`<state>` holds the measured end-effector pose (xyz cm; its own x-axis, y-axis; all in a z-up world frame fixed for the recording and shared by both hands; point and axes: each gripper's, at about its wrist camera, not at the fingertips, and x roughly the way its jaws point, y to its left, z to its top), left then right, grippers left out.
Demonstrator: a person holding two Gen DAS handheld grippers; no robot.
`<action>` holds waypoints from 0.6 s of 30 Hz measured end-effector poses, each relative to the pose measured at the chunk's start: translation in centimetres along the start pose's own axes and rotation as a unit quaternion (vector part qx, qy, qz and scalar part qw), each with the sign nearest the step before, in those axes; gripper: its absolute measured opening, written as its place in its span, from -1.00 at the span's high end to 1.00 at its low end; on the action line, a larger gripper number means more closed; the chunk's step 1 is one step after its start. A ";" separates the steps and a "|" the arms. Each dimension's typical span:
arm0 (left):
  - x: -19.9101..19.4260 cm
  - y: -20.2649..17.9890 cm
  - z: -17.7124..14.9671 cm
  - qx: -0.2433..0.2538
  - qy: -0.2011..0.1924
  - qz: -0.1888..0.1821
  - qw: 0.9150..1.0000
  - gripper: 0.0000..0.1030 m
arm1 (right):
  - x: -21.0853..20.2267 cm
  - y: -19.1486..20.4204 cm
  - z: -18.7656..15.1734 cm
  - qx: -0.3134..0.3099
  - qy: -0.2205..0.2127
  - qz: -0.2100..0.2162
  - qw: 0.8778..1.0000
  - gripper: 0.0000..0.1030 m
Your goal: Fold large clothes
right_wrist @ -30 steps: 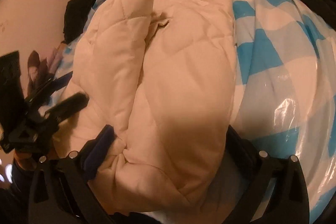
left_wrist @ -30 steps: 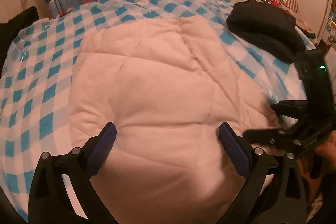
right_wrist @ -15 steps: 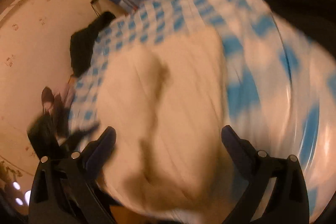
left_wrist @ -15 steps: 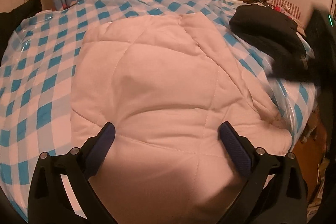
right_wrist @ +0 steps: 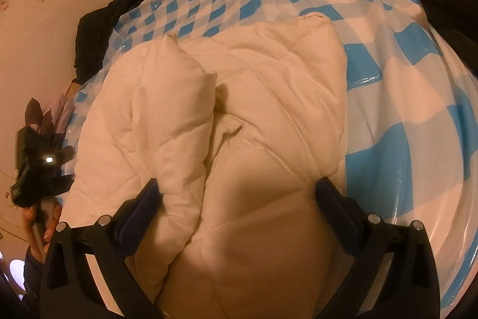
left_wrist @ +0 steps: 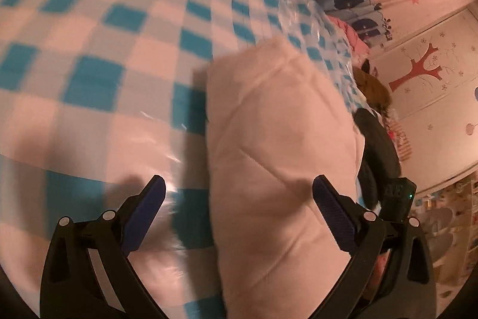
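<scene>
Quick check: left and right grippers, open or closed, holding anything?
Left gripper: open, holding nothing, over the jacket.
Right gripper: open, holding nothing, over the jacket.

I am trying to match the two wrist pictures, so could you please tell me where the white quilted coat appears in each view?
Left wrist: the coat fills the centre-right, running from mid-frame down between the open fingers.
Right wrist: the coat fills the centre and lower-left, with a folded sleeve lying on it at left.
Shared landmark: the blue checked cover under the coat.
</scene>
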<state>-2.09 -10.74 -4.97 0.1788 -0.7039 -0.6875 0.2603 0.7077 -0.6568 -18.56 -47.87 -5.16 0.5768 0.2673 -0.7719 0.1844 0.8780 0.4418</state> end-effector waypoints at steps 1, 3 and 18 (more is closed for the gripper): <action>0.8 -0.4 -0.2 0.003 -0.001 -0.009 1.000 -0.84 | 0.0 0.1 0.1 -0.001 0.001 -0.001 1.000 -0.88; 1.9 -1.1 -0.2 0.004 0.009 -0.036 0.999 -0.84 | 0.5 1.5 1.0 -0.003 0.001 -0.005 1.000 -0.88; -7.9 -7.8 0.3 0.221 -0.115 0.098 0.964 -0.83 | 6.8 18.5 4.0 -0.121 -0.034 -0.017 0.992 -0.89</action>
<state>-5.22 -10.69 5.68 0.4573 -0.5901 -0.6653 0.5694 0.7689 -0.2907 -8.05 -31.41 -0.36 0.6270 0.2161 -0.7485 0.0130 0.9577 0.2874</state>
